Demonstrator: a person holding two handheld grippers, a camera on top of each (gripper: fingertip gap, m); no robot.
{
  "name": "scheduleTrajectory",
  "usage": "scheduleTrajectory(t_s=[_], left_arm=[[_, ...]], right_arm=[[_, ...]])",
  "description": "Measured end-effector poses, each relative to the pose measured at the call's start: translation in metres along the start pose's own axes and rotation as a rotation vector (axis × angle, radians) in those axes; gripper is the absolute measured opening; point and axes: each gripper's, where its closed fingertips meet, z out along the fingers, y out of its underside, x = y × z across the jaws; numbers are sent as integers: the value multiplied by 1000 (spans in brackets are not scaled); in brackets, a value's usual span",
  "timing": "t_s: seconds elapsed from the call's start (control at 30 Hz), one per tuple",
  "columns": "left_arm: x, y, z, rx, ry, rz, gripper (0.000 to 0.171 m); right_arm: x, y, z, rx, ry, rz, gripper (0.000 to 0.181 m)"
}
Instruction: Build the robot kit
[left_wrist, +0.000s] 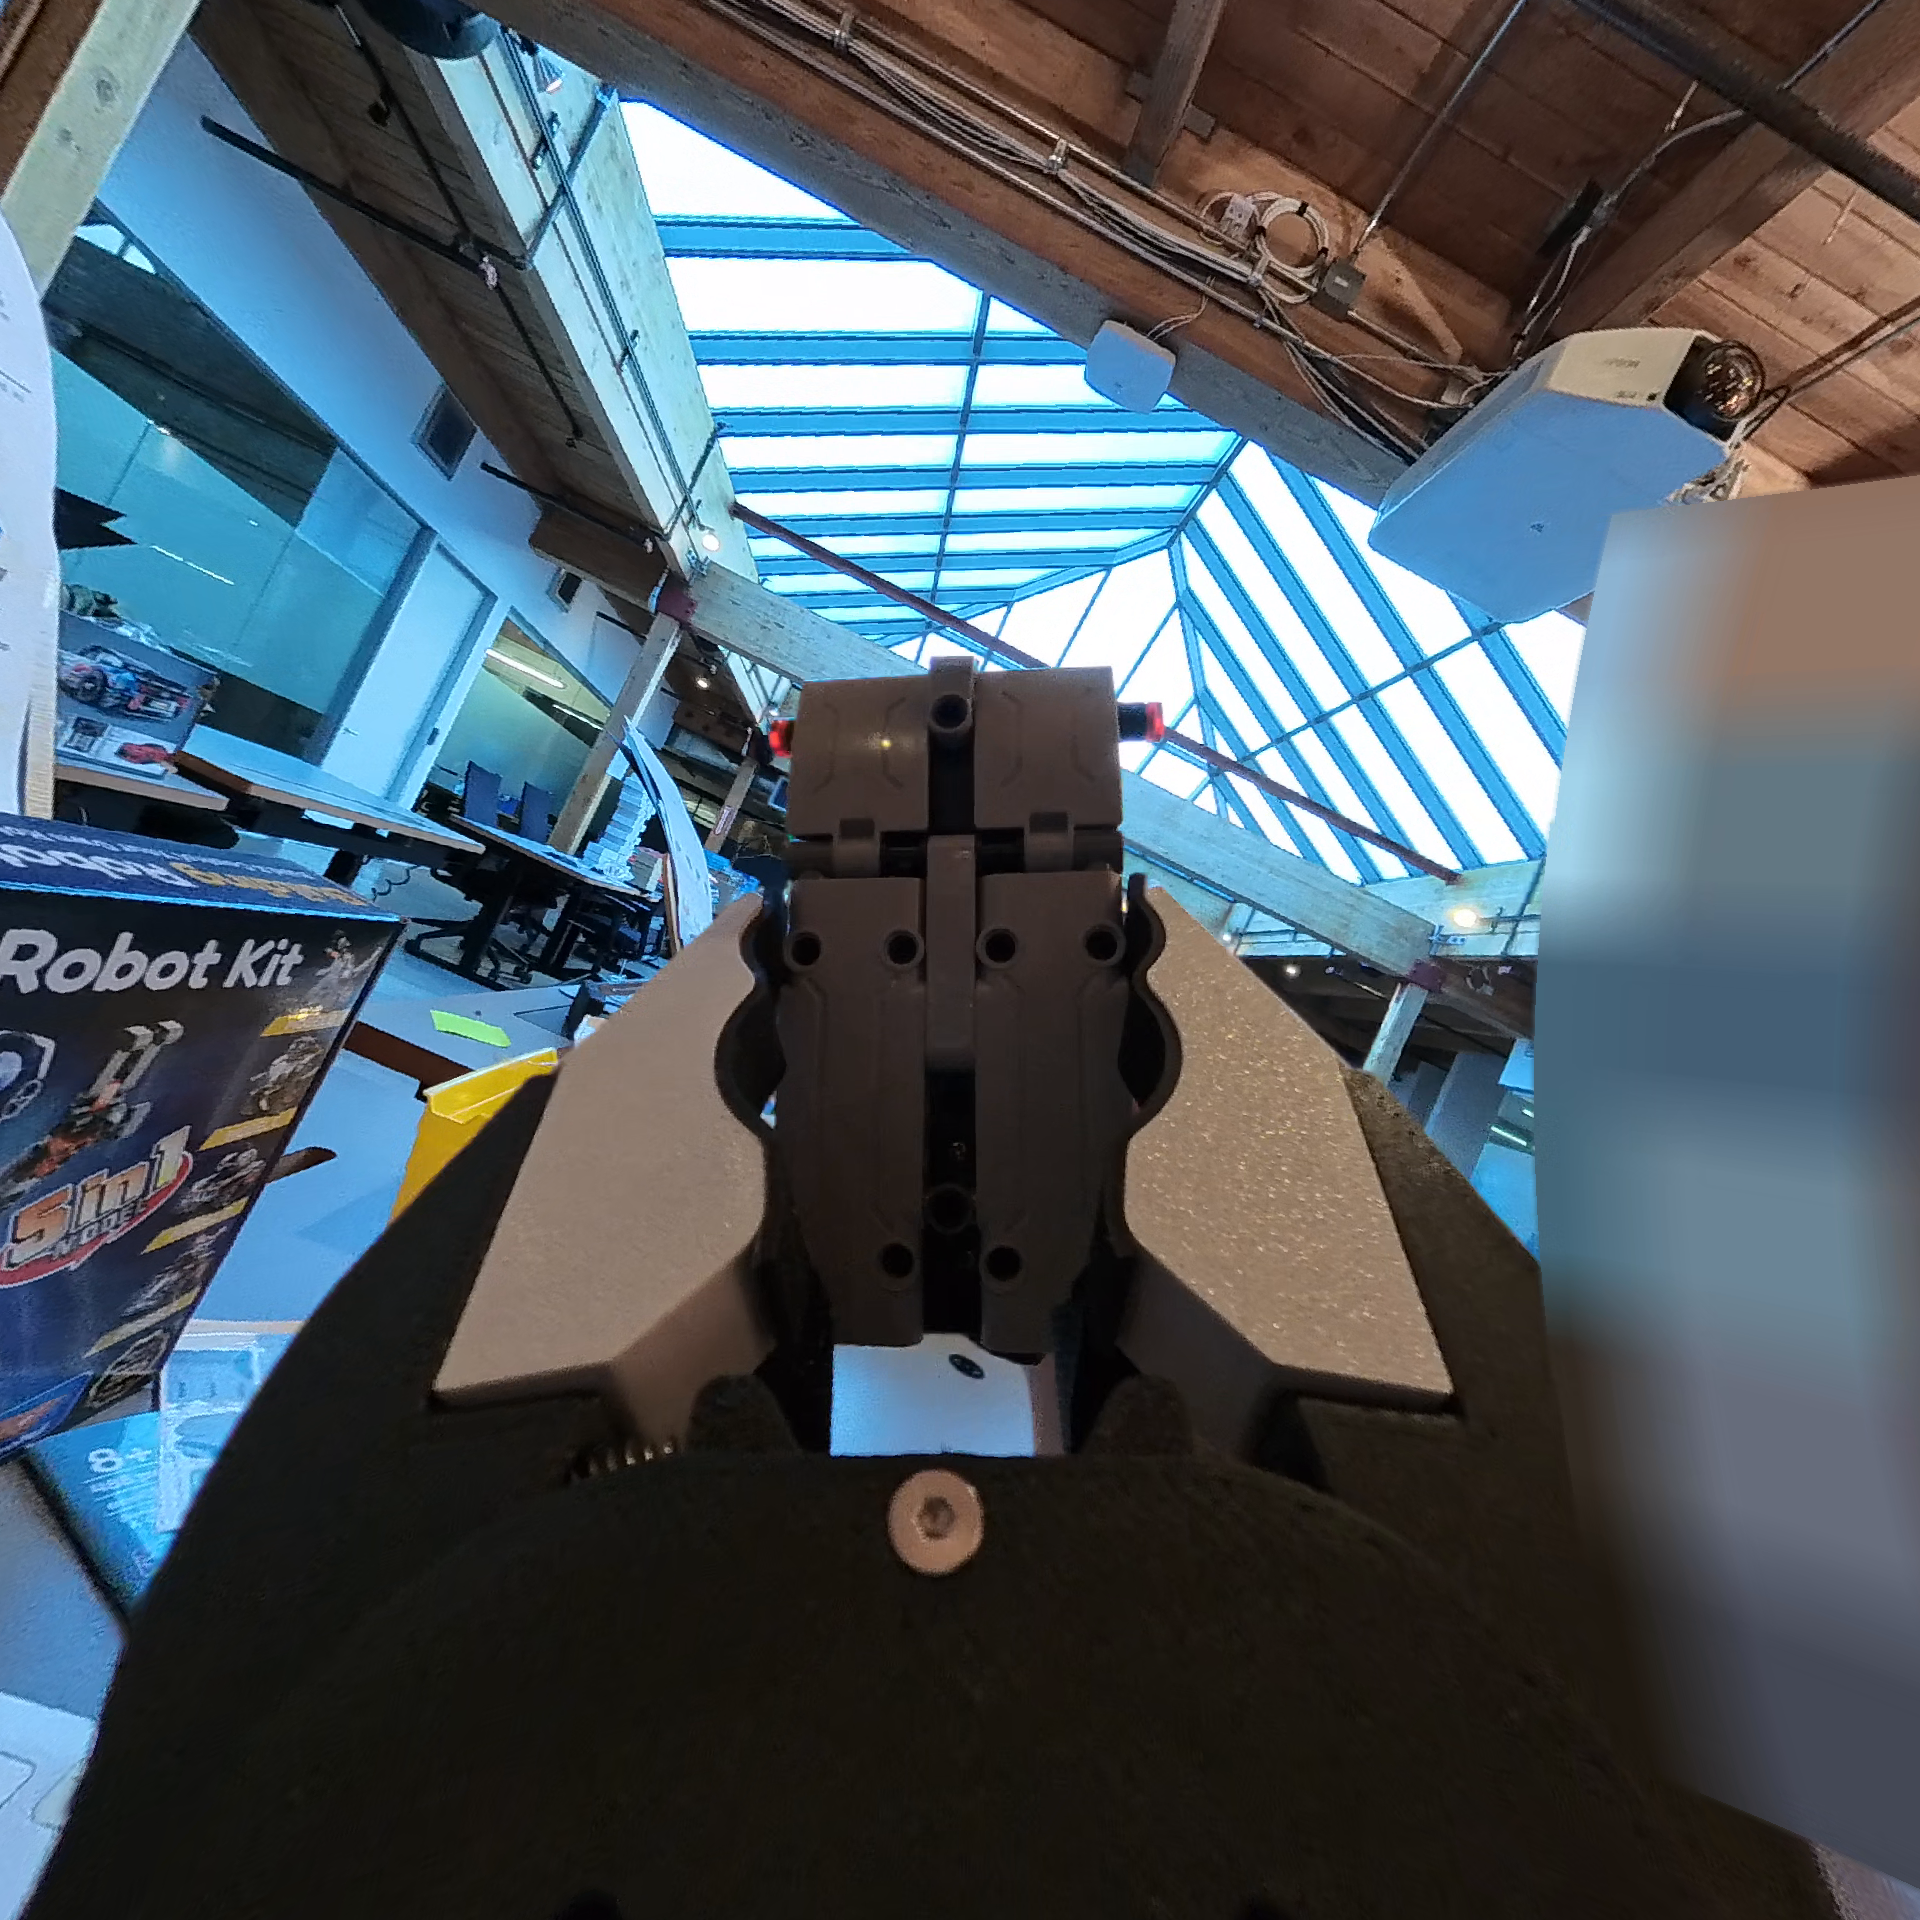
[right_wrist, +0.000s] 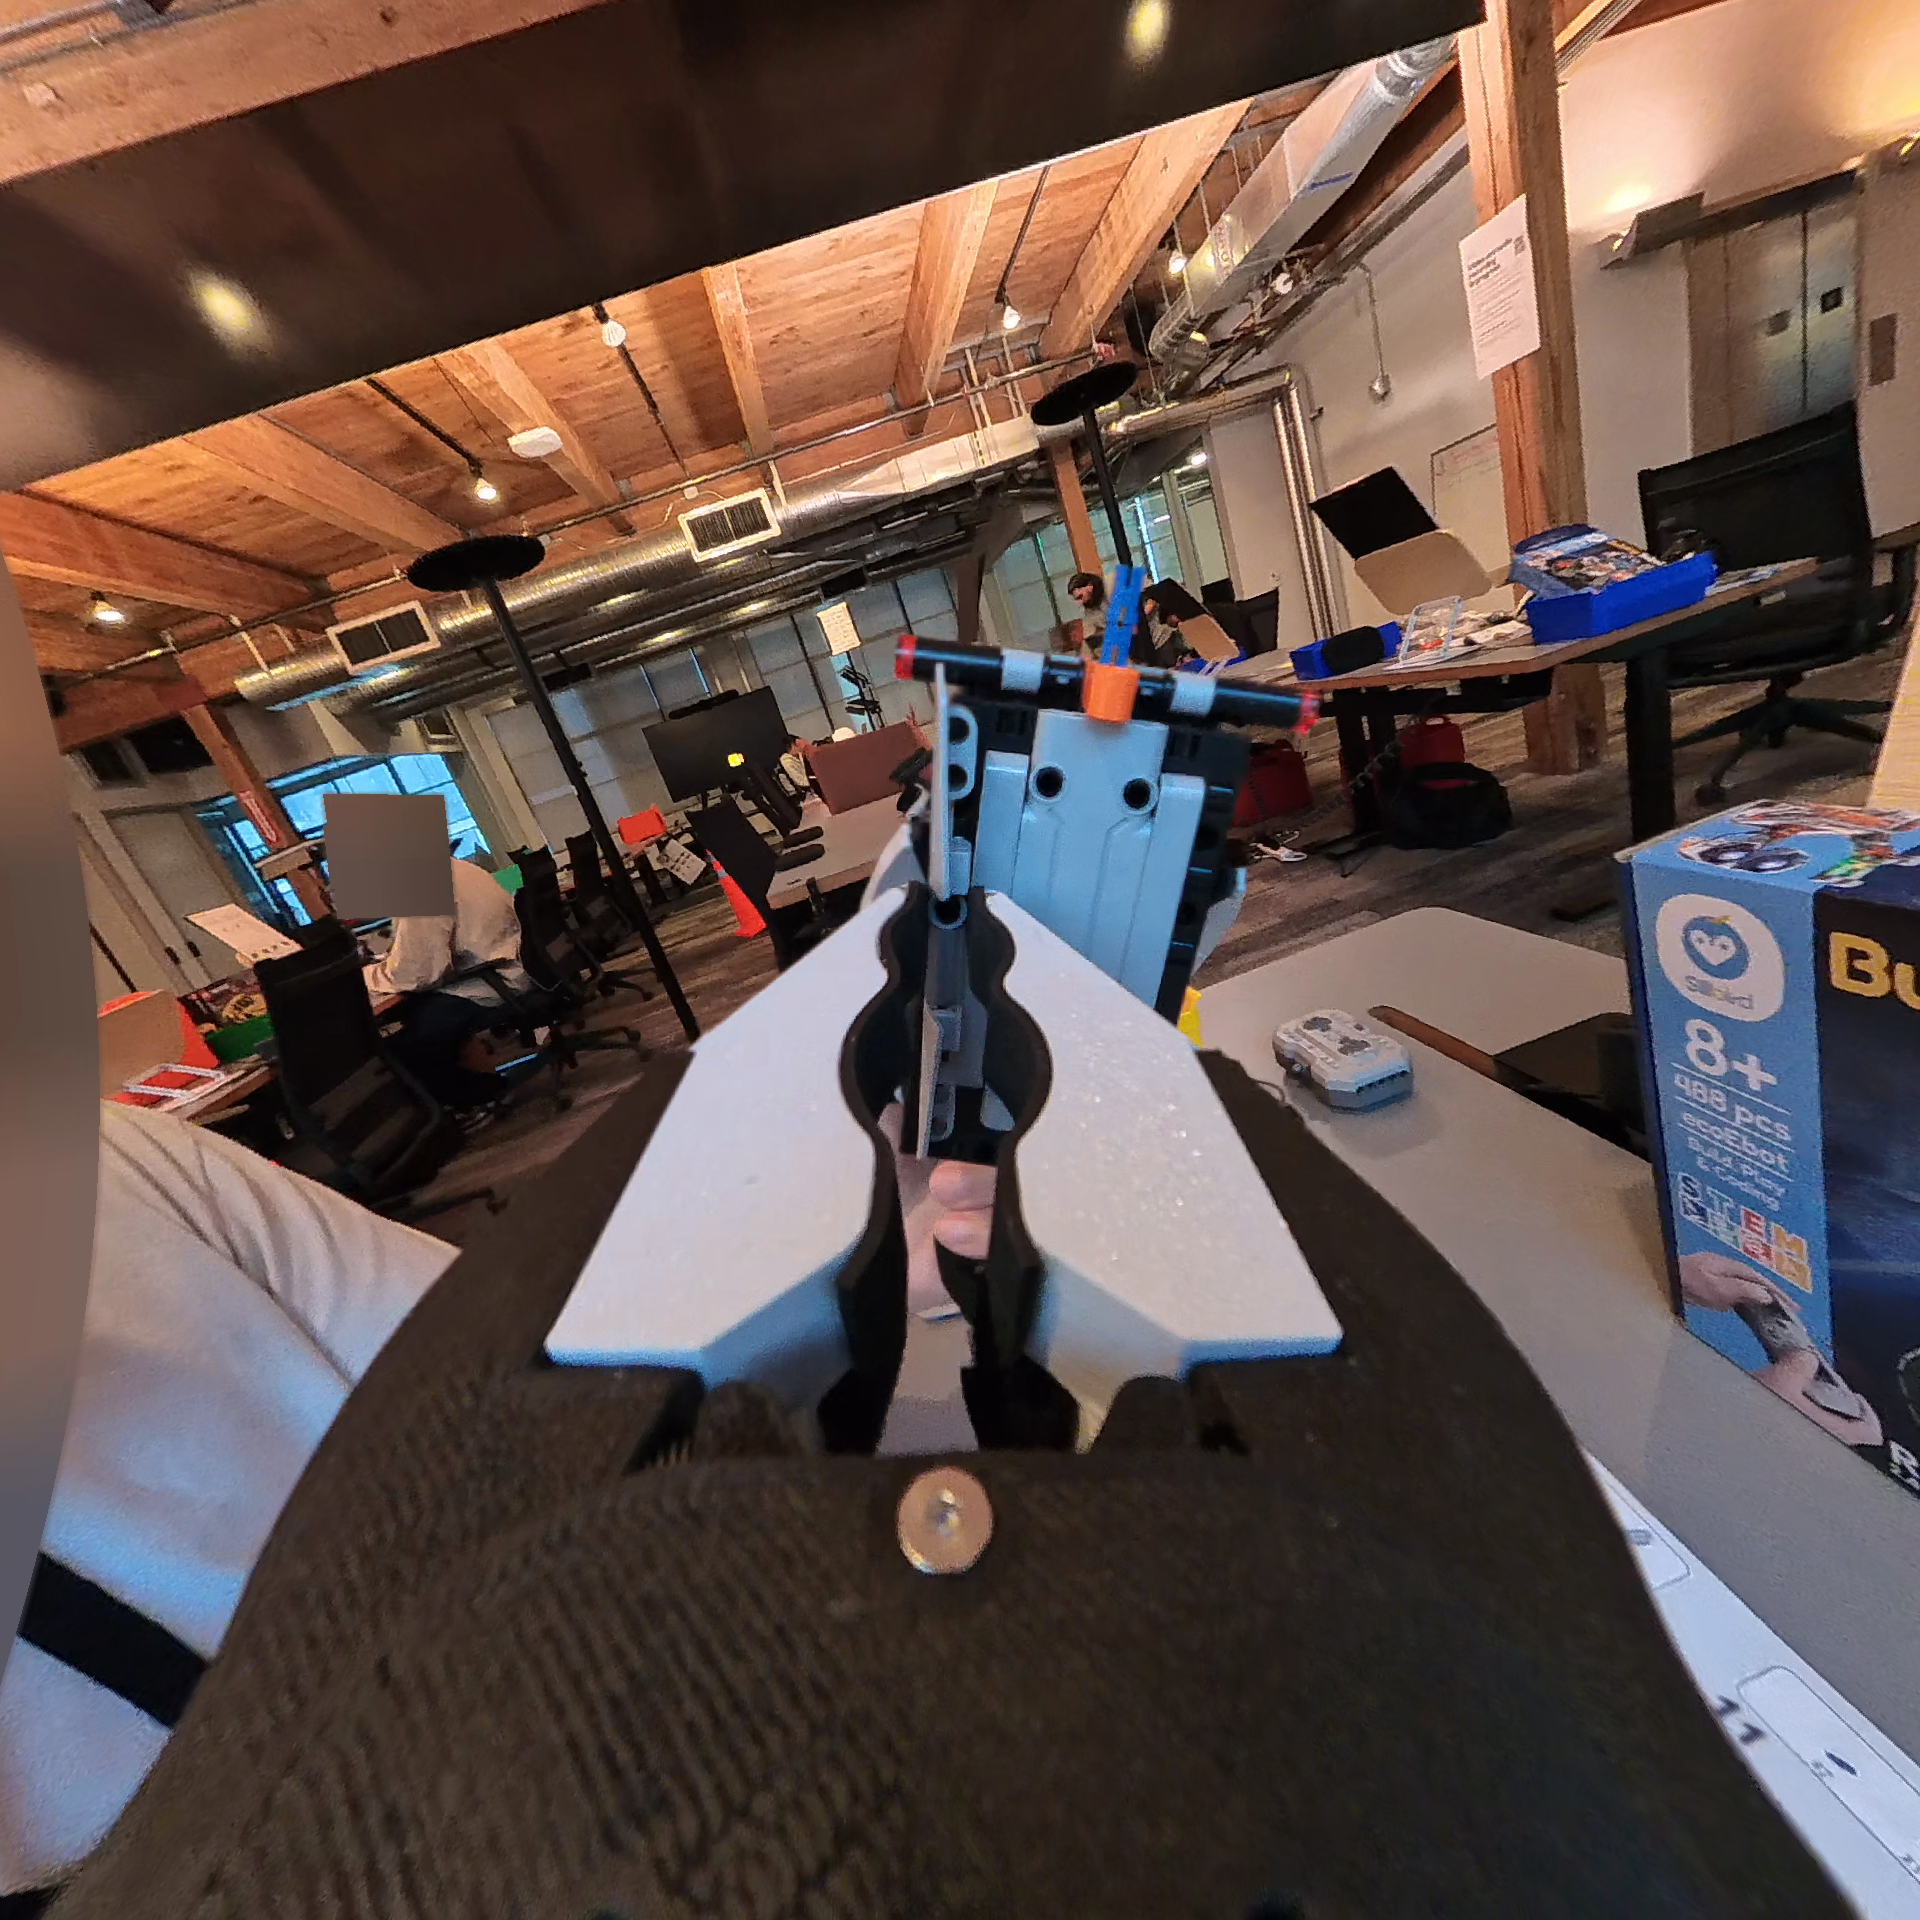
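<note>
My left gripper (left_wrist: 948, 914) points up toward a skylight and is shut on a dark-looking grey building-kit model (left_wrist: 945, 790), pinched at its sides between both fingers. A black axle with red ends (left_wrist: 1141, 719) crosses the model's top. In the right wrist view the same model (right_wrist: 1091, 831) shows light grey, with the red-tipped axle (right_wrist: 1049, 670), an orange connector (right_wrist: 1108, 694) and a blue piece above. My right gripper (right_wrist: 948, 914) is shut on a thin grey beam part (right_wrist: 940, 1039) at the model's left side. A hand (right_wrist: 956, 1195) shows through the gap behind.
A blue kit box (left_wrist: 156, 1091) and a yellow bin (left_wrist: 468, 1112) stand left of the left gripper. In the right wrist view the kit box (right_wrist: 1766, 1091) and a grey controller (right_wrist: 1340, 1060) sit on a grey table (right_wrist: 1455, 966). A white-sleeved arm (right_wrist: 208, 1299) is at the left. My two grippers' fingertips are within a few centimetres of each other.
</note>
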Motion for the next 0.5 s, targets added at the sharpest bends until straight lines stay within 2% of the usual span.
scheduleTrajectory(t_s=[0.2,0.37,0.5], left_arm=[[-3,-1,-2,25,-7,-13,64],[-4,-1,-2,4,-72,108,64],[-5,-1,-2,-1,-92,135,64]], right_arm=[[2,1,2,20,15,24,5],[6,0,0,16,46,9,5],[7,0,0,13,44,14,5]])
